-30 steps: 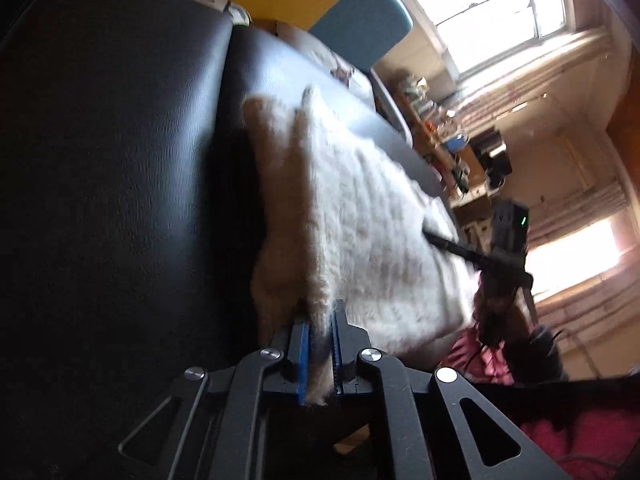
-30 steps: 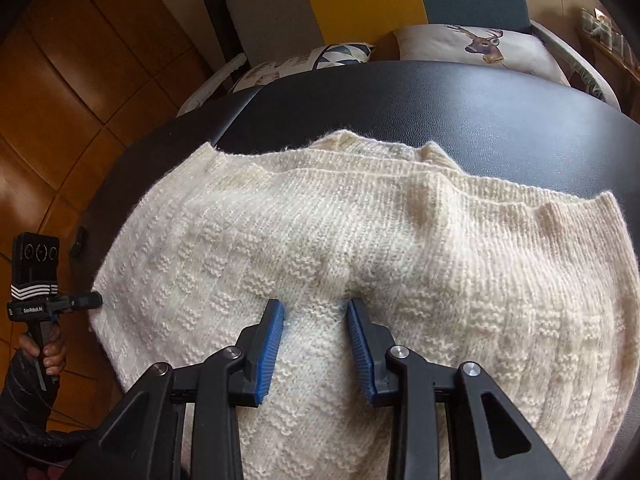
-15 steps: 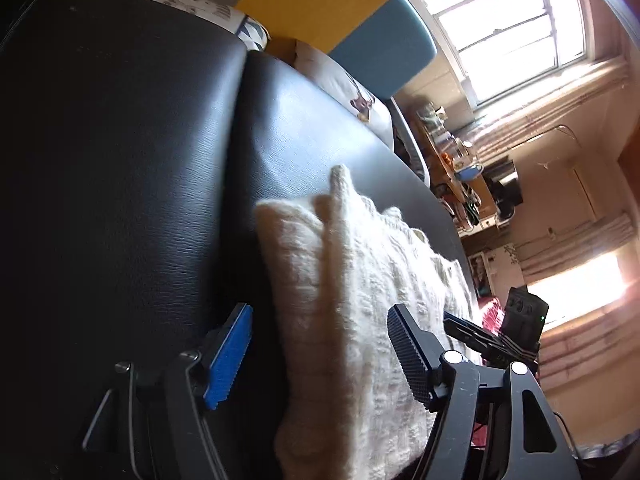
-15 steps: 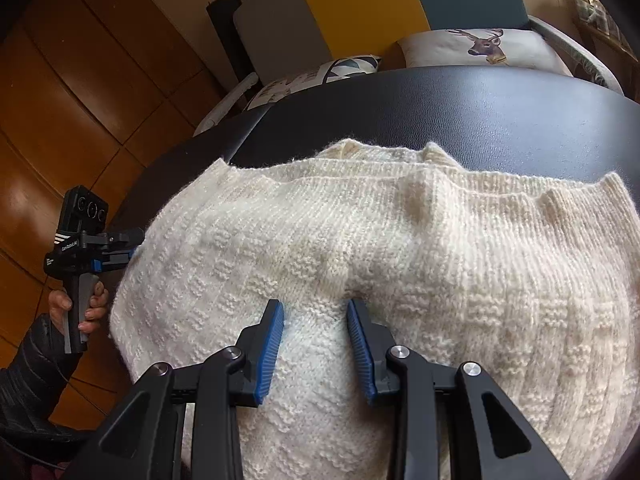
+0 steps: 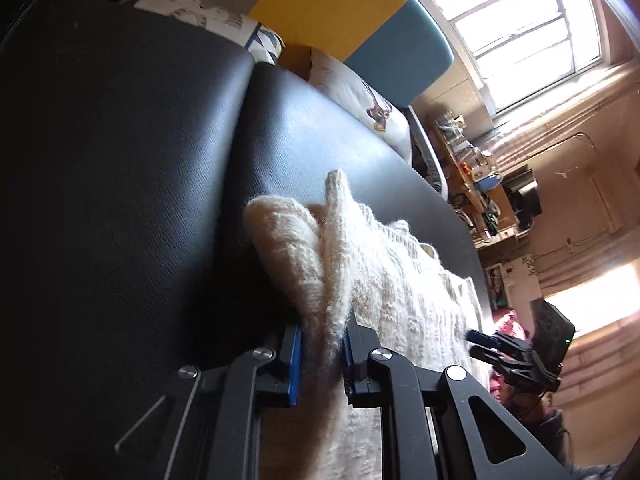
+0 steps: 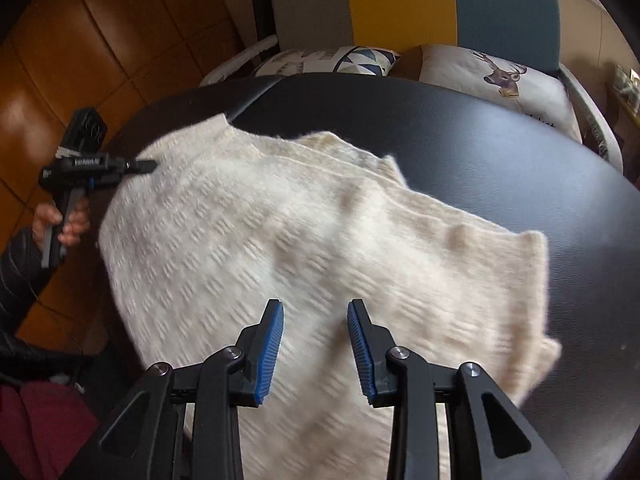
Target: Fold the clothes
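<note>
- The left gripper (image 5: 320,354) has its jaws closing on a fold of the cream knitted sweater (image 6: 304,240); the blue pads (image 5: 295,364) press the wool from both sides at the garment's edge.
- Just ahead of those jaws the pinched fold rises into a soft ridge (image 5: 336,220), with a rounded roll of knit lying beside it.
- The right gripper (image 6: 316,350) has its jaws spread partway, nothing between them; its blue pads (image 6: 272,350) hover over the sweater's near part, and whether they touch the wool cannot be told.
- Beyond the right jaws the sweater lies spread on the black desk (image 6: 500,152), one corner (image 6: 536,240) reaching out to their right.
- Far left of the right jaws, the left gripper (image 6: 144,166) meets the sweater's edge, held by a hand (image 6: 60,220) in a dark sleeve (image 6: 20,272).
- To the right of the left jaws, the right gripper (image 5: 476,346) shows over the sweater's far side.
- Past the desk sit a deer-print cushion (image 6: 496,76), a patterned cushion (image 6: 328,60), and a grey, yellow and teal backrest (image 6: 400,0).
- A bright window (image 5: 524,12) lies far beyond the left jaws.
</note>
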Demonstrator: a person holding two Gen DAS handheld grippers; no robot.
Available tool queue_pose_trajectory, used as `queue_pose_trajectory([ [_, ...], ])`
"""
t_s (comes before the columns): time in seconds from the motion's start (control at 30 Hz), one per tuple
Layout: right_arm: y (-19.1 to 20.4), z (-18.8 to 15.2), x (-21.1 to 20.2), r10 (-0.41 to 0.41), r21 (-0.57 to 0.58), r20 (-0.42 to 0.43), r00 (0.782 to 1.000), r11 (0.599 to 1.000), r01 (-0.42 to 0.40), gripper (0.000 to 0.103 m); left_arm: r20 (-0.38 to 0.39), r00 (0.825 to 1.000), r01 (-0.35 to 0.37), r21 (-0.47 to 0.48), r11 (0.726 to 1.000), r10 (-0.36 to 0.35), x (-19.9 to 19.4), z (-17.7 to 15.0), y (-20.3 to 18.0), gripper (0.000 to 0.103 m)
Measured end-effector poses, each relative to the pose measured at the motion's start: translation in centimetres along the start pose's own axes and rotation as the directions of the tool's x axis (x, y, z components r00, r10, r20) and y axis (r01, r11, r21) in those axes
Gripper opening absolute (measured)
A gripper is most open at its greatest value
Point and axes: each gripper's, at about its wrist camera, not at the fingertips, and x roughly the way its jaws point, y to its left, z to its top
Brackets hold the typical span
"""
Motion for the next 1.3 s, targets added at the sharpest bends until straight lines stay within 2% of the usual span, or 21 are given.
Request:
queue_pose_trajectory([
  [0.17, -1.6, 0.1, -0.8, -0.024, -0.073, -0.067, 0.997, 0.997, 0.019, 0.034, 0.033, 0.997, -0.067, 0.017, 0.998, 0.067, -2.5, 2.0, 0.0, 0.016],
  [0.33, -1.0, 0.0, 1.5, -0.054, -0.183, -0.155, 0.986, 0.983, 0.025, 0.034, 0.03, 0.995, -0.097, 0.047, 0.994, 0.096, -4.9, 3.1, -1.7, 0.016],
  [0.5, -2.1, 0.2, 3.1, -0.008, -0.145, -0.187, 0.982, 0.989, -0.02, 0.034, 0.033, 0.999, 0.013, 0.031, 0.999, -0.014, -6.6, 2.6, -5.6, 0.016],
  [0.63, -2.6, 0.5, 3.3, 0.011, -0.127, -0.203, 0.979, 0.991, -0.037, 0.034, 0.054, 0.989, 0.141, -0.01, 0.99, -0.14, -6.4, 1.7, -9.7, 0.016],
  [0.77, -3.0, 0.4, 3.2, 0.032, -0.097, -0.186, 0.982, 0.994, -0.051, 0.034, 0.081, 0.963, 0.261, -0.074, 0.962, -0.255, -4.9, 0.7, -13.4, 0.016],
  [0.9, -3.7, -0.1, 2.7, 0.069, -0.053, -0.138, 0.988, 0.996, -0.077, 0.034, 0.095, 0.945, 0.323, -0.126, 0.938, -0.313, -2.3, 1.0, -16.8, 0.016],
  [1.1, -3.6, -1.3, 2.0, 0.116, 0.003, -0.062, 0.991, 0.993, -0.116, 0.034, 0.019, 0.954, 0.297, -0.131, 0.946, -0.298, 2.9, 0.6, -22.1, 0.016],
  [1.3, -4.4, -2.1, 1.5, 0.166, 0.045, -0.011, 0.986, 0.985, -0.165, 0.035, -0.076, 0.968, 0.228, -0.146, 0.963, -0.241, 8.8, -1.2, -24.5, 0.016],
])
